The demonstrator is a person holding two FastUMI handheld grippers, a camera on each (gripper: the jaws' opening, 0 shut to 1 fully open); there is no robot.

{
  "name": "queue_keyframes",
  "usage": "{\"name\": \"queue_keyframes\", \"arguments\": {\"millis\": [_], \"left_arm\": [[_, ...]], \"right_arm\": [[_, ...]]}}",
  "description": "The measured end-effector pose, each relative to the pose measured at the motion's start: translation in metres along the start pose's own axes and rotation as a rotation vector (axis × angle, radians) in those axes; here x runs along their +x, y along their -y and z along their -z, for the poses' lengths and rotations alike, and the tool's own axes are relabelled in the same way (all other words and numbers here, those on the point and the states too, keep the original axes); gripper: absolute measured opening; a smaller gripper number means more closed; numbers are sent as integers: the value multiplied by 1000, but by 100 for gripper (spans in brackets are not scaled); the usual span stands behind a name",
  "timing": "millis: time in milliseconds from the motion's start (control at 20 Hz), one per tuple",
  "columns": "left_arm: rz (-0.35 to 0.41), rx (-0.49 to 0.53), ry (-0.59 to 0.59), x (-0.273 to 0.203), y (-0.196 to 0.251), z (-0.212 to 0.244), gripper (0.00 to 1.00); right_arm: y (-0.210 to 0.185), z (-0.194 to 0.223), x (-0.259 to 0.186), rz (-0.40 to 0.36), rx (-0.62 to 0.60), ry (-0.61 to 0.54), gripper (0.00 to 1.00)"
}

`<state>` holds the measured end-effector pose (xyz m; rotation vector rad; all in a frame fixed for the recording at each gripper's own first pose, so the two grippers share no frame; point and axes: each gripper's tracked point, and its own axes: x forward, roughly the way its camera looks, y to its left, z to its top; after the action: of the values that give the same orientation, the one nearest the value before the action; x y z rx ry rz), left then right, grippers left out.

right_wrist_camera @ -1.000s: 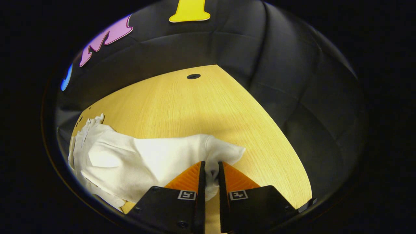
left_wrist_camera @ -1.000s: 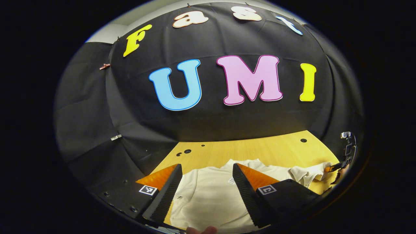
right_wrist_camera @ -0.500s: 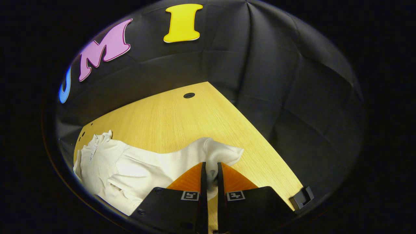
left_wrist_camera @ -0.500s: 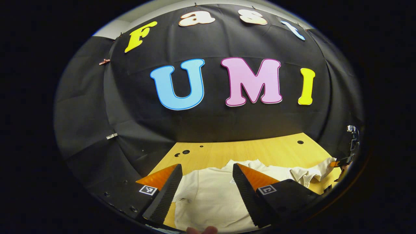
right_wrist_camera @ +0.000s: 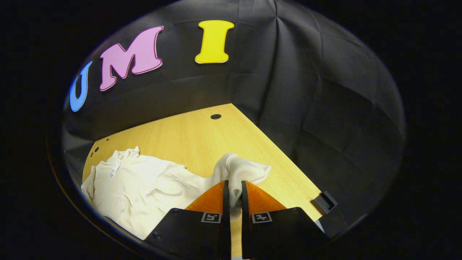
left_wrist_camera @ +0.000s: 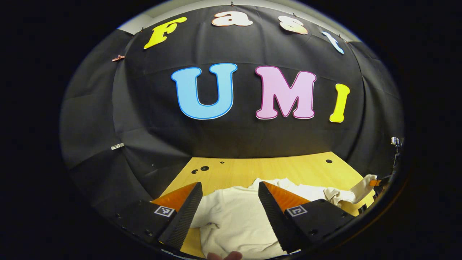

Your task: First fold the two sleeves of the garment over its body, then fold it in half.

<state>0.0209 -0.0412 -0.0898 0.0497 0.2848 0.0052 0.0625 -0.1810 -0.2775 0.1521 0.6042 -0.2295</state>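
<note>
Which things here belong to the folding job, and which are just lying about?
Job: shirt; its sleeve, pinched in the right tongs; left tongs, open over the shirt.
Lying about: black bracket at the table edge.

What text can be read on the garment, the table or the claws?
Small white neck tag on the cream long-sleeved garment: there is print, but it is too small to read.
Black-and-white square markers on the left claw and right claw: coded patterns, with no words or numbers.
Pale wooden table: no text.
</note>
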Motion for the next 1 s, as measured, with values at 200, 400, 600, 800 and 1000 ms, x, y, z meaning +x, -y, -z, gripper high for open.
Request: {"name": "queue_keyframes", "arguments": {"millis": [200,400,600,800,1000], "left_arm": [[2,-11,7,-3,-30,3,96],[7,-22,23,-3,-58,4,96],[-8,-19,38,-1,-92,8,96],[-30,-21,34,3,-128,18,96],[-57,-30,14,7,-162,32,96]], "right_arm": [[-61,-15,-33,-74,33,36,16],[-128,-31,-57,-153,36,75,16],[-198,-36,-71,-226,37,96,16],[-263,-32,-75,-286,15,94,16],[-320,-12,-70,-346,-22,65,16]]}}
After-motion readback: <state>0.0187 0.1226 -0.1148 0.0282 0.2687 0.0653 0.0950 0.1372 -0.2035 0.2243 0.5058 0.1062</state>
